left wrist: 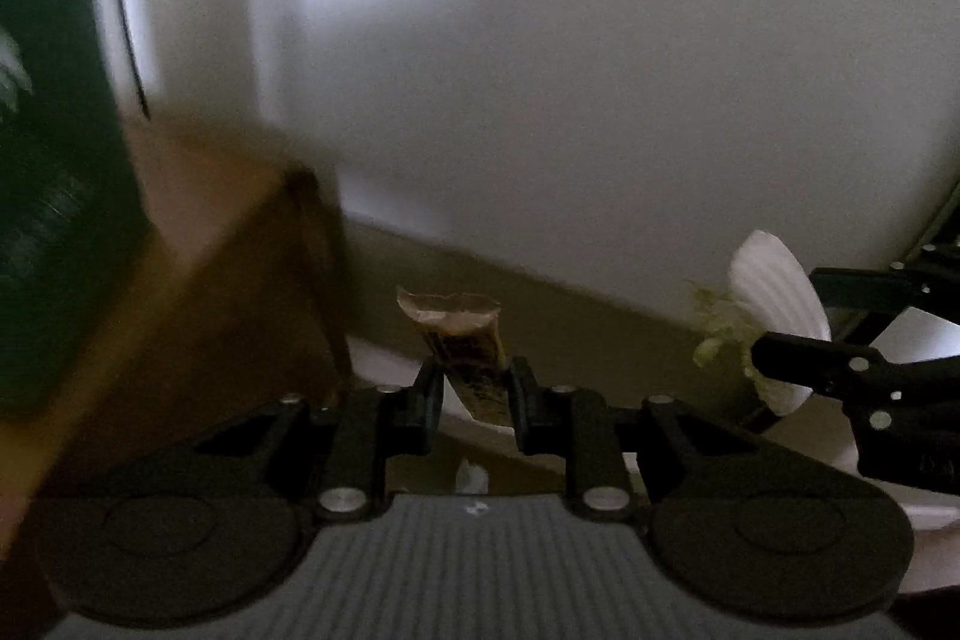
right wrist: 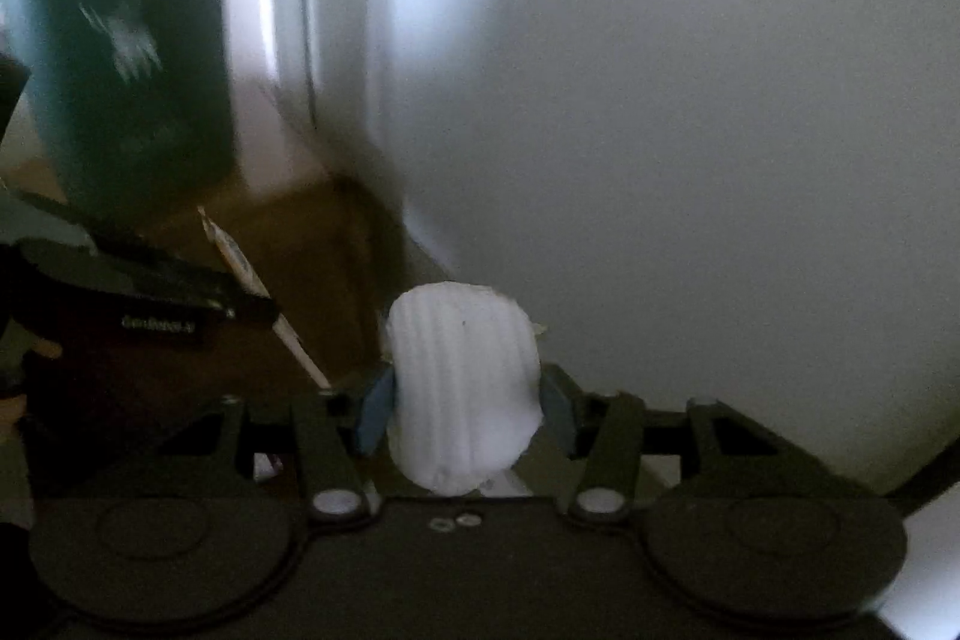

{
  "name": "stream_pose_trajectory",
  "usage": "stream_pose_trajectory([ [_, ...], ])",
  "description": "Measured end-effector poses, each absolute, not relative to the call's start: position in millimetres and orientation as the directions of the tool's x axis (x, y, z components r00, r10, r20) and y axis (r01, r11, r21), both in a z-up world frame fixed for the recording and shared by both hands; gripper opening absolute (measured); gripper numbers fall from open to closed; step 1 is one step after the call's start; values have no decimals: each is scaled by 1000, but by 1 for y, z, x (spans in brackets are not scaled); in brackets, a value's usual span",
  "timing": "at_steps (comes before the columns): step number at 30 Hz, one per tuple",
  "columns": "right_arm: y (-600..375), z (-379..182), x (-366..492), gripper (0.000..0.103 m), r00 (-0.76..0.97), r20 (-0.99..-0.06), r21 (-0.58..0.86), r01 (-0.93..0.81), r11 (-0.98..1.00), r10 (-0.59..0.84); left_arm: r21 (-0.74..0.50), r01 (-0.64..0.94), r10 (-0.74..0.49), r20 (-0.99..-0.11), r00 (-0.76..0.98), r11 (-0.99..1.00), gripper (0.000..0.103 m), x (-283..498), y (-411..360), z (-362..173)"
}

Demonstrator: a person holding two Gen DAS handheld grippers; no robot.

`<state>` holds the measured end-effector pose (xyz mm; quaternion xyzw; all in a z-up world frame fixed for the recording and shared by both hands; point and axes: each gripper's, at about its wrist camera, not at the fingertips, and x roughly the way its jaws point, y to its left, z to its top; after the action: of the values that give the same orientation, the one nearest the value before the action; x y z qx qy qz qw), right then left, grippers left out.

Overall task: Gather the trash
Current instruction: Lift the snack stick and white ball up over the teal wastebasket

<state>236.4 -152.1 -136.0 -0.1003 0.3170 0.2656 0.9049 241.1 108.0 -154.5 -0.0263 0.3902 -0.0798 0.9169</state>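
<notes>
Starting at the left gripper (left wrist: 471, 388): its two black fingers (left wrist: 427, 388) are clamped on one piece of trash, a small torn brown wrapper (left wrist: 465, 346) with dark print, which stands up between the pads with its ripped-open end poking out above the tips and its lower end hanging just below them. So that's one wrapper, pinched from both sides roughly at its middle. Over on the right gripper (right wrist: 462, 400), the two fingers with bluish pads (right wrist: 375, 409) sit wide apart but are pressed against the sides of one white ribbed paper cup liner (right wrist: 462, 388), kind of a crumpled cupcake-case thing, so it's gripped, not loose. From the left wrist view you can see that same white liner (left wrist: 774, 292) off to the right, held in the other tool's black fingers, with a bit of yellow-green scrap (left wrist: 720, 334) stuck at its edge; can't tell what that is exactly. From the right wrist view the wrapper (right wrist: 240, 262) shows edge-on at the left, thin and slanted. Further out it's all blurry: a brown box-like shape (left wrist: 228, 280) at lower left, one dark green panel (right wrist: 132, 46) with a pale smudged marking, and a plain white wall (left wrist: 600, 70) filling the rest. Two pieces of trash total, one per tool, both up in the air and not on any surface.
</notes>
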Motion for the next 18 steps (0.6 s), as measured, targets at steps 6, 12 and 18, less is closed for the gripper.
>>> stream_pose_trajectory([
  [6, -123, -57, 202, 51, 702, -526, -58, -594, 803, 481, -82, 121, -146, -616, 774, 989, 22, 199, 141, -65],
  [12, -99, 10, 171, 51, 739, -412, -97, -617, 781, 533, -40, 65, -76, -522, 850, 997, 22, 162, 178, 16],
  [18, -75, 61, 149, 51, 748, -308, -109, -642, 759, 588, 2, 6, -5, -407, 913, 1000, 23, 131, 213, 86],
])
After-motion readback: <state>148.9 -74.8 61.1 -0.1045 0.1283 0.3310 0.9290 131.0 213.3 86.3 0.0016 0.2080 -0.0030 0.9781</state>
